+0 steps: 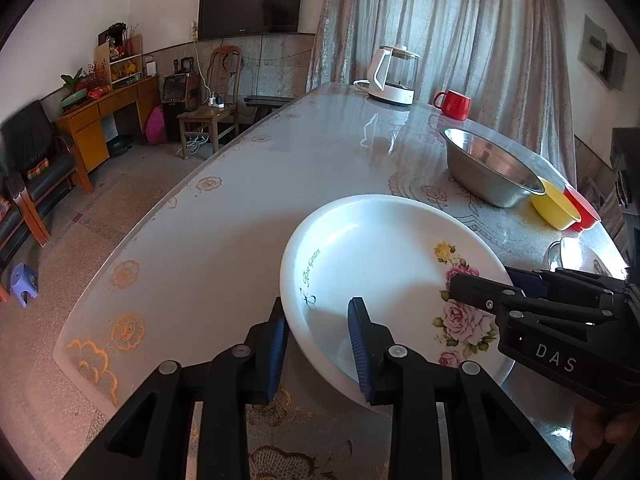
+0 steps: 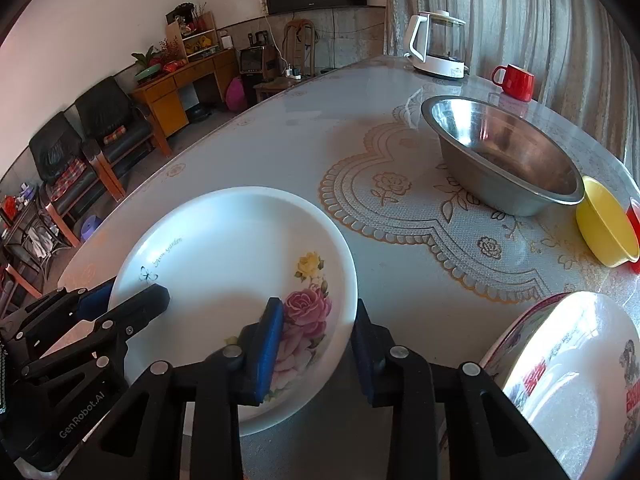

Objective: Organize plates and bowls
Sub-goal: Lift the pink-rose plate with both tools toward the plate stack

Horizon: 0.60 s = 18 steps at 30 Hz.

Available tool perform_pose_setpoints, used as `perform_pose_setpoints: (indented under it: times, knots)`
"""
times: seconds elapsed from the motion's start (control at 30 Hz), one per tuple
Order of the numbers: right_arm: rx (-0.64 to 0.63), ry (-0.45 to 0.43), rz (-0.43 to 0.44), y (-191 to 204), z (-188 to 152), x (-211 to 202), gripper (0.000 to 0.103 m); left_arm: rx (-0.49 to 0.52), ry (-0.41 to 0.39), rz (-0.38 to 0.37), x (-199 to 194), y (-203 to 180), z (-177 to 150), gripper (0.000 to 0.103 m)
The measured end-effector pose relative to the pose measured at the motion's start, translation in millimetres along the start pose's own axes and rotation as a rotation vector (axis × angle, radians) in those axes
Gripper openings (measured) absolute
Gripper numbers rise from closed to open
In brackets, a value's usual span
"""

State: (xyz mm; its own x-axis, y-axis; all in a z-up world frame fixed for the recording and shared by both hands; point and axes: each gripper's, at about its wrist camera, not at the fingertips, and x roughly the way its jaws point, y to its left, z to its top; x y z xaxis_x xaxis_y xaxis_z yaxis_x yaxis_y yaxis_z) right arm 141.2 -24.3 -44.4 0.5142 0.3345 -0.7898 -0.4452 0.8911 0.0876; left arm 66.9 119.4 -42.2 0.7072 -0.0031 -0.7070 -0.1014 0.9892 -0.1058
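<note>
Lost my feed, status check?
Left gripper and right gripper straddle floral plate rim, opposite sides. Steel bowl beyond, clear.

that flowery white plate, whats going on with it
A person is working it with two handheld grippers. The left gripper straddles one edge of the white rose plate, the right gripper the opposite edge, by the pink roses. Whether the pads already pinch the rim is unclear. The plate sits on the table. Further back stand a steel bowl, a yellow bowl and something red behind it; another printed plate lies to the right.
</note>
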Motion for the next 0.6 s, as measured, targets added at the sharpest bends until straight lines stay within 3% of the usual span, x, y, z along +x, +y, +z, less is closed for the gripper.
perform_pose_setpoints:
  times: [0.27, 0.6]
  knots:
    - [0.025, -0.010, 0.020, -4.5, -2.1, -4.9, 0.030, -0.032, -0.018, -0.036, -7.8, 5.4, 1.5, 0.030]
    - [0.070, -0.083, 0.068, -10.0, -1.1, -29.7, 0.030, -0.056, -0.069, -0.108, -22.7, 3.9, 6.1, 0.030]
